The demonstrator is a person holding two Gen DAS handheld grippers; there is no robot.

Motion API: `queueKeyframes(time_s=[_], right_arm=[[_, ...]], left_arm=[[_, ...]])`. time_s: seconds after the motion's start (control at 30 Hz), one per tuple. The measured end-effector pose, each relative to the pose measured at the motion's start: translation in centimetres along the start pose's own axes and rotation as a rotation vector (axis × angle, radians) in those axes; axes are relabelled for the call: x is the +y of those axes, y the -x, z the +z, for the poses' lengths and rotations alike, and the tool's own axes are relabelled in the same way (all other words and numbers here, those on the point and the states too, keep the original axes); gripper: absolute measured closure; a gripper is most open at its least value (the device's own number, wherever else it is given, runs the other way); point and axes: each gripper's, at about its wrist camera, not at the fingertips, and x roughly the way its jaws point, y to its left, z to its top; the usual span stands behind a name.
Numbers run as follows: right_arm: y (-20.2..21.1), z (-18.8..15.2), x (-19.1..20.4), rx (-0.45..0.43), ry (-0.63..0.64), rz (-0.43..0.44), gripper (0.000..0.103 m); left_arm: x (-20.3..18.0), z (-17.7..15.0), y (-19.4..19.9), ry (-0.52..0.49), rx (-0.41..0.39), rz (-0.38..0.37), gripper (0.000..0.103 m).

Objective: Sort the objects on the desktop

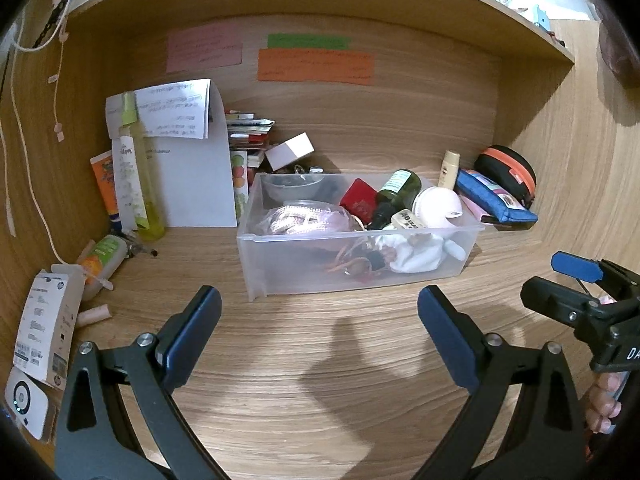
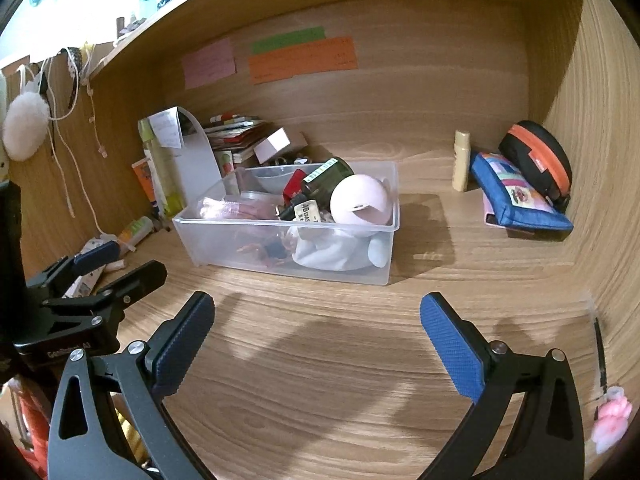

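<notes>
Both claws spread wide, empty: left claw (image 1: 320, 332), right claw (image 2: 316, 340), low in frame. Clear bin (image 1: 460, 258) at centre already holds bottles and bits. Loose still: blue pouch (image 2: 520, 200) right, tubes (image 1: 102, 258) left on desk (image 1: 320, 380). Roughly midway.

A light oak-grain wooden desk alcove (image 2: 320, 380) encloses the scene, its back panel (image 1: 400, 120) bearing pink (image 1: 204, 49), green (image 1: 308, 41) and orange (image 1: 315, 65) paper notes. A wooden shelf board (image 1: 500, 12) spans overhead. Bright daylight glows above it.
</notes>
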Motion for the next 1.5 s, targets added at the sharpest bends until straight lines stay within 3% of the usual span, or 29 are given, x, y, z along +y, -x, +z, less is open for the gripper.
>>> queueKeyframes(time_s=[1.03, 1.5], right_arm=[[-0.2, -0.2, 0.5, 0.012, 0.013, 0.009, 0.0], [0.0, -0.3, 0.6, 0.011, 0.014, 0.016, 0.0]], left_arm=[[-0.4, -0.2, 0.5, -0.018, -0.026, -0.017, 0.003], [-0.5, -0.4, -0.2, -0.011, 0.009, -0.052, 0.003]])
